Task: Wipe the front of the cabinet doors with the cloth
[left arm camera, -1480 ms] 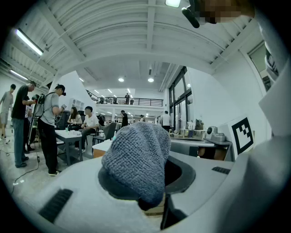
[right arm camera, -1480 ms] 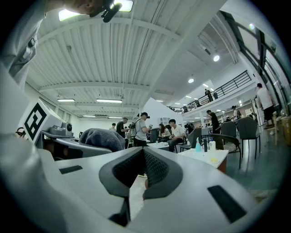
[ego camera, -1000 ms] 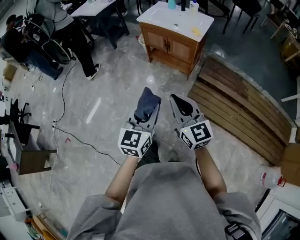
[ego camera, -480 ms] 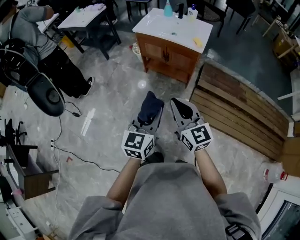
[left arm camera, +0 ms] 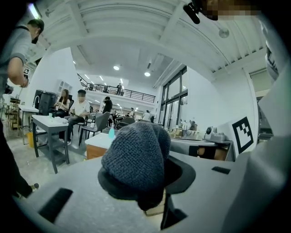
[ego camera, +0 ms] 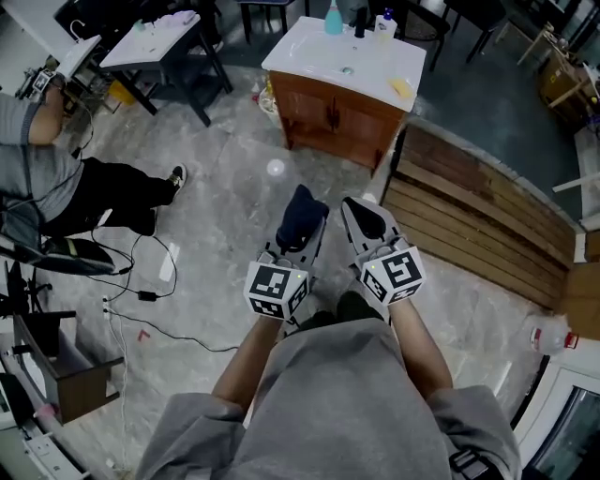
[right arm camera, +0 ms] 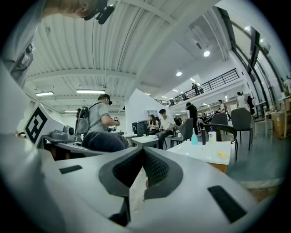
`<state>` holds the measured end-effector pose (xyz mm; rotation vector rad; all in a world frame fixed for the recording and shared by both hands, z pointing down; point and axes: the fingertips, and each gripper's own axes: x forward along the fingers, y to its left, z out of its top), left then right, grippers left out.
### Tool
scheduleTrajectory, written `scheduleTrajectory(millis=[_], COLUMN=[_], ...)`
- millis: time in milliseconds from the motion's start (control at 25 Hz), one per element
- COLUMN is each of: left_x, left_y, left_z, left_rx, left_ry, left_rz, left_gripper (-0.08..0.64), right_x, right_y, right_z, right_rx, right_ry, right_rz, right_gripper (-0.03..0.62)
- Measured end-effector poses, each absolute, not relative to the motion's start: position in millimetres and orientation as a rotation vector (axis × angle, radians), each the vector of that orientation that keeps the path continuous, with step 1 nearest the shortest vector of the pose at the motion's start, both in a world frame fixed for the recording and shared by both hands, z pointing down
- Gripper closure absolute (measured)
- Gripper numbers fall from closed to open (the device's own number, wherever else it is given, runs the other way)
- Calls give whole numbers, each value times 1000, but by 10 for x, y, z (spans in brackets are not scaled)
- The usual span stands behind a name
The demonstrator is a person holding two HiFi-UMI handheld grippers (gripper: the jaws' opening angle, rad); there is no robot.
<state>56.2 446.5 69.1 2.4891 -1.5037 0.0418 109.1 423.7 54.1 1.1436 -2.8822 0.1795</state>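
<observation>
Person stands well short of the cabinet [ego camera: 334, 111], both tools held close to the chest and pointed at it. The left gripper [ego camera: 296, 234] is clenched on a dark knitted cloth [ego camera: 302, 208], which bulges out past the jaw tips; the left gripper view shows the bunched cloth [left arm camera: 135, 157] filling the gap, a wad big enough to press flat on wood. The right gripper [ego camera: 367, 218] is closed w/ nothing in it, pads meeting in the right gripper view, likely kept as a spare hand to steady or just stay clear.

Wiping not yet begun: cabinet doors well apart from the cloth, approx. straight ahead. Cabinet is brown wood w/ a white sink top [ego camera: 375, 56]; a teal bottle [ego camera: 334, 19] and a yellow sponge [ego camera: 400, 87] sit on it.

Floor [ego camera: 225, 197] is glossy grey stone, w/ cables [ego camera: 141, 295] trailing at left and a slatted wood platform [ego camera: 469, 220] at right. Another person [ego camera: 66, 187] is at far left; room is a large open hall w/ tables and chairs.
</observation>
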Motion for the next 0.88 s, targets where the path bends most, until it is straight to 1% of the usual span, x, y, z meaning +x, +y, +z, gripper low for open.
scheduleTrajectory(millis=[280,880], left_x=[484,513], left_y=[4075,2698], left_z=[842,988], left_rx=[2469,2415], left_ry=[-1483,-1511], left_rz=[55,79], left_gripper=[454,454], right_x=[1022,1044], right_y=[3844,2416], right_z=[667,831], right_rx=[1150,1088], right_ry=[-2862,-2865], right_rz=[200,257], right_gripper=[582,581])
